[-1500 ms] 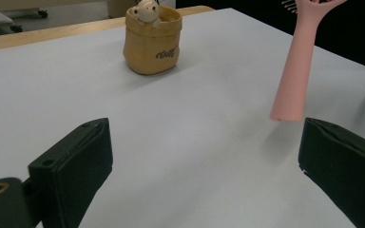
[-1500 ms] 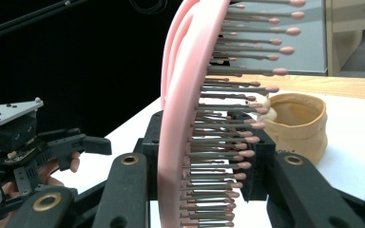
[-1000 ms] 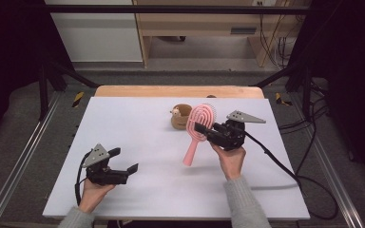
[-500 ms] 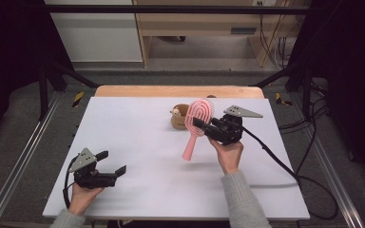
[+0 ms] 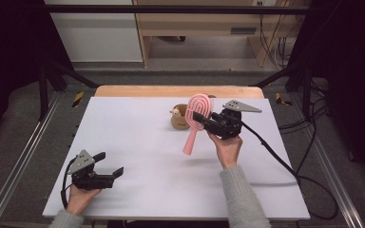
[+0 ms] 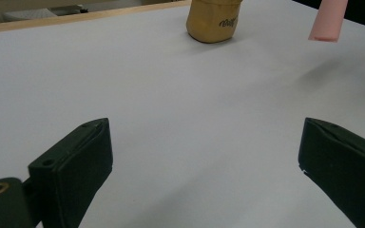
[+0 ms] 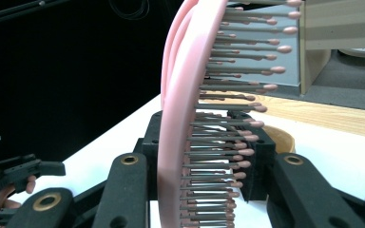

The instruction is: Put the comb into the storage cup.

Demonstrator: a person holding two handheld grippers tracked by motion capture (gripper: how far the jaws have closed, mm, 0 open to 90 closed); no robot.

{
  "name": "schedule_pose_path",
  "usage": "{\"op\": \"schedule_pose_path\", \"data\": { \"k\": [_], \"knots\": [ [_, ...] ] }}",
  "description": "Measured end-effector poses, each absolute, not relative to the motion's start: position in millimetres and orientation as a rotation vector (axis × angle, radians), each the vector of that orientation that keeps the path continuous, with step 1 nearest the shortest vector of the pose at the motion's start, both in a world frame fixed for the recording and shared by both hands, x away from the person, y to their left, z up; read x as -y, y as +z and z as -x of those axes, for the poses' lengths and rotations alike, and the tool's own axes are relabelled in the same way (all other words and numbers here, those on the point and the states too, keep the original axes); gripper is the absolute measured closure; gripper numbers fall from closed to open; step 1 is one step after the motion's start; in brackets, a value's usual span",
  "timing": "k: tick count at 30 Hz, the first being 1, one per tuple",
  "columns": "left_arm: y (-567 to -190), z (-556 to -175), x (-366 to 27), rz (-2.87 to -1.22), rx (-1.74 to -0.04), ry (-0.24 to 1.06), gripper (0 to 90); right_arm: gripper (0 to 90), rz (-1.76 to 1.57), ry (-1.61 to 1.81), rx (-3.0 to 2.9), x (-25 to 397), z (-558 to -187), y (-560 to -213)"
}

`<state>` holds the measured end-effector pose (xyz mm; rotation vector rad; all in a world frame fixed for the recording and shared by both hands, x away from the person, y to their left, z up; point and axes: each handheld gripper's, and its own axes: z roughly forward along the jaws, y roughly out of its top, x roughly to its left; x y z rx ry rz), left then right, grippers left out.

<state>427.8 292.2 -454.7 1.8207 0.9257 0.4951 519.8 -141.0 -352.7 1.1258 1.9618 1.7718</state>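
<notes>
Presently the right tool (image 5: 203, 118) is clamped on the head of a pink brush (image 5: 196, 122), which is held clear of the bench (image 5: 138, 142) a little right of centre in the high view, handle hanging down and toward the lower left. In the right gripper view the brush (image 7: 185, 118) stands edge-on between the jaws, bristles pointing to the right of the frame. The lift is judged done; where the brush is to go cannot be told, so carrying and setting down remain.

The left tool (image 5: 108, 165) rests at the lower left of the high view, jaws spread wide and holding nothing; the left gripper view confirms bare bench between them.

Count: one brush; one small brown pot (image 5: 180, 118) with an animal figure on its rim, standing just behind the brush near the upper centre of the bench; two tools; one bench. The pot (image 6: 214, 20) is untouched, well apart from the left tool.
</notes>
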Motion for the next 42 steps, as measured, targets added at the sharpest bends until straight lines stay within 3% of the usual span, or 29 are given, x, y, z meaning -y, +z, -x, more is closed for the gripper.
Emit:
{"op": "schedule_pose_path", "data": {
  "k": [42],
  "knots": [
    [-456.9,-430.4,-291.8,-1.831,-0.920,0.483,4.3,62.9,-1.178,1.698,-1.845,139.1,-560.2,-331.5]
  ]
}}
